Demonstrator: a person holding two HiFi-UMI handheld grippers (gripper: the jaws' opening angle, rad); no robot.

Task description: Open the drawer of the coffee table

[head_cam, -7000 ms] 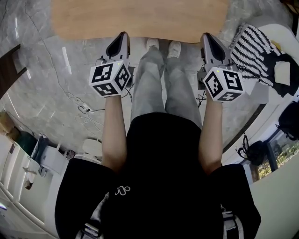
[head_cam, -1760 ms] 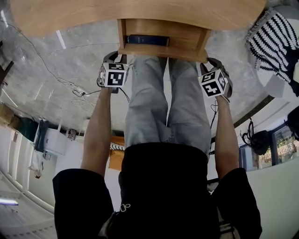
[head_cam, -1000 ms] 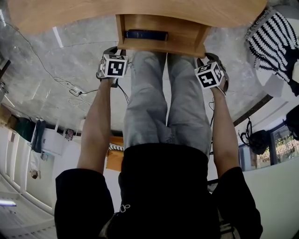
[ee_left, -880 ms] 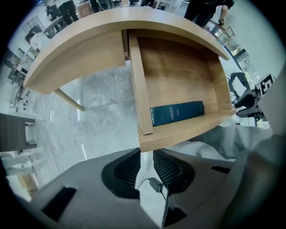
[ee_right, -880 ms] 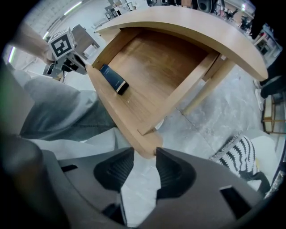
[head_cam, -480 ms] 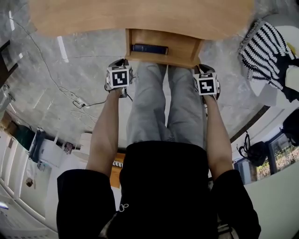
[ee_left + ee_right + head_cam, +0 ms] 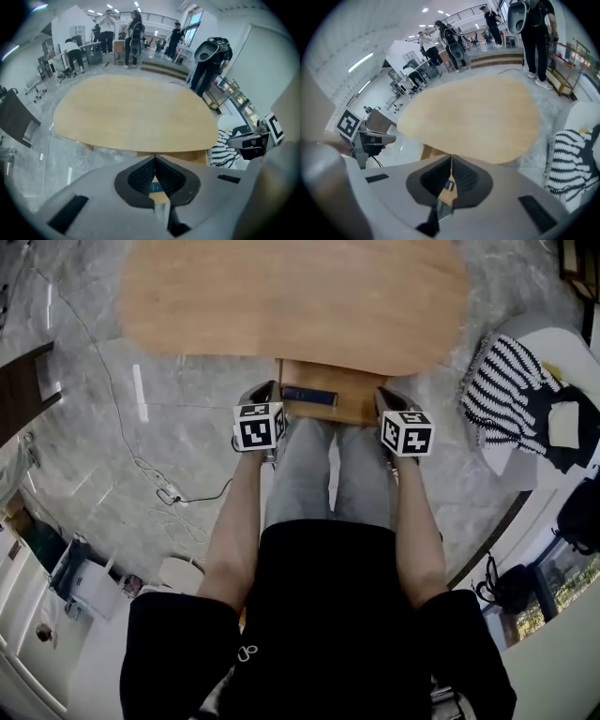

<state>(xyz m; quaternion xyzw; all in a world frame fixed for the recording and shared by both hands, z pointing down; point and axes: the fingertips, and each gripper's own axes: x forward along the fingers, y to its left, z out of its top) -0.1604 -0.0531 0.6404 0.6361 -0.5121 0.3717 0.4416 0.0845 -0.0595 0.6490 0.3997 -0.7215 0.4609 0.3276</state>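
Since the earlier frame, both grippers have lifted clear and shut. The grey left gripper point(image 7: 266, 390), jaws together and empty, hangs beside the open light-wood drawer point(image 7: 323, 411), which projects from under the oval wooden coffee table point(image 7: 295, 296). The grey right gripper point(image 7: 382, 396) matches. Hazard: the person's legs point(image 7: 328, 474), close below the drawer, could nudge it shut.
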